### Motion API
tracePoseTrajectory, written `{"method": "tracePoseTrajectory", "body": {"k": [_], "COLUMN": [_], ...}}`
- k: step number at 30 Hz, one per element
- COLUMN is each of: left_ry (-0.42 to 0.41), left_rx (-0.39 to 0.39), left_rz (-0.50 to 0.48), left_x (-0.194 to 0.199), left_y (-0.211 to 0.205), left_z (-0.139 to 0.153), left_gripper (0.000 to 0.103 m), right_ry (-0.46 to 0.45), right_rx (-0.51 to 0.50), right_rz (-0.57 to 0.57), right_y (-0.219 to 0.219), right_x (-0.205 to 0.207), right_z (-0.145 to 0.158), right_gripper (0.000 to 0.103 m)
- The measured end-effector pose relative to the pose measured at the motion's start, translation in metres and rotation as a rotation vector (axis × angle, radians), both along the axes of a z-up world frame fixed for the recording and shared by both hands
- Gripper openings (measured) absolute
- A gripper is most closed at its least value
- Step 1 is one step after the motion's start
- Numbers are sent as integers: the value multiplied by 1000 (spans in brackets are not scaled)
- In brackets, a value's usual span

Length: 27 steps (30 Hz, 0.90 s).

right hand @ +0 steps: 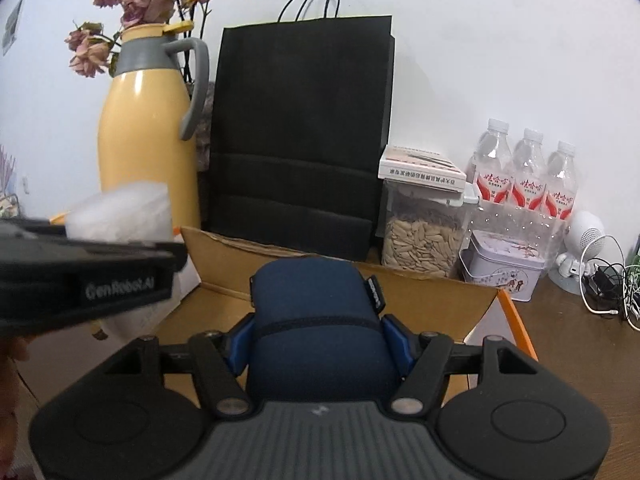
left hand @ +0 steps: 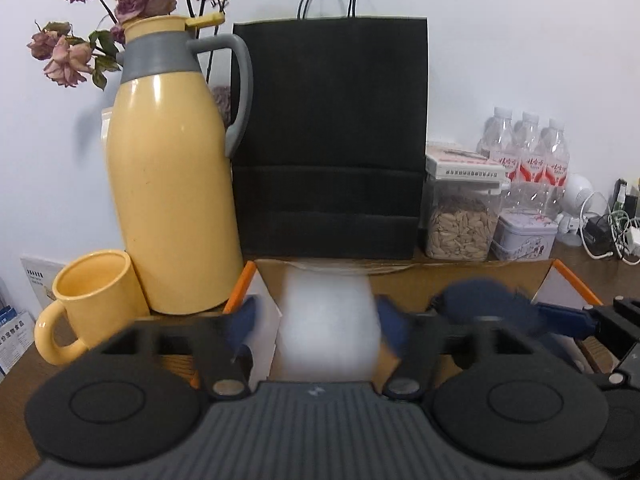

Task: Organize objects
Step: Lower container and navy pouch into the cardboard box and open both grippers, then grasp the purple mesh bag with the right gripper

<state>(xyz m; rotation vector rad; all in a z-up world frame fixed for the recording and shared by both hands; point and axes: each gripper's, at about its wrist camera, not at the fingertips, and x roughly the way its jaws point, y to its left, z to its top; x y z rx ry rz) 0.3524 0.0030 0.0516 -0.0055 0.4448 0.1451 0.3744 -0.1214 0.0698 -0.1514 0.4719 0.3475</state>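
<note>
A: Item one, the white bundle (left hand: 329, 320). Where do you have it?

B: Between the fingers of your left gripper (left hand: 320, 322), over the open cardboard box (left hand: 404, 280). The jaws stand apart; the blue pads look clear of its sides, though the blur keeps me from being sure. It stands tall rather than wide, its long axis running away from you along the fingers.

A: Item two, the navy pouch (right hand: 320, 320)?

B: Clamped in your right gripper (right hand: 320, 334), both blue pads pressing its flanks. It too sits over the box, on the right-hand side, long axis pointing forward toward the black paper bag (right hand: 300, 136).

A: Which hand is nearer the drop?

B: Your left, I judge. The bundle lies straight ahead and just below its fingers, the box floor beneath. Your right gripper is close alongside, so mind the two tools crowding.

A: Surroundings?

B: Yellow thermos jug (left hand: 172, 184) and yellow mug (left hand: 92, 300) left of the box; seed jar (left hand: 460, 228), tin (left hand: 524, 240) and water bottles (left hand: 528, 152) behind right.
</note>
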Motion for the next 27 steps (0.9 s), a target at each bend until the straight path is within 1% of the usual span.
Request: {"method": "tracePoseTrajectory", "body": {"k": [1, 2, 3, 4, 12, 19, 27], "left_ry": [-19, -39, -58, -65, -117, -175, -180], "left_rx": [5, 13, 19, 19, -26, -37, -39], "left_rz": [2, 7, 14, 15, 23, -12, -45], "left_x": [-3, -6, -10, -12, -30, -66, -108], "left_y": [-1, -3, -4, -4, 3, 5, 11], "left_z": [2, 4, 6, 8, 27, 48, 57], "left_gripper": [103, 103, 103, 103, 103, 103, 103], "right_ry": [-1, -6, -11, -22, -36, -72, -112], "right_rx": [0, 1, 2, 8, 36, 54, 54], "right_rz": [-5, -9, -15, -18, -15, 2, 1], "right_y": [-1, -1, -2, -3, -16, -37, -68], "right_x": [-1, -1, -2, -4, -16, -43, -81], "right_z": [0, 1, 2, 4, 19, 37, 55], "right_gripper": [68, 74, 91, 102, 103, 103, 103]}}
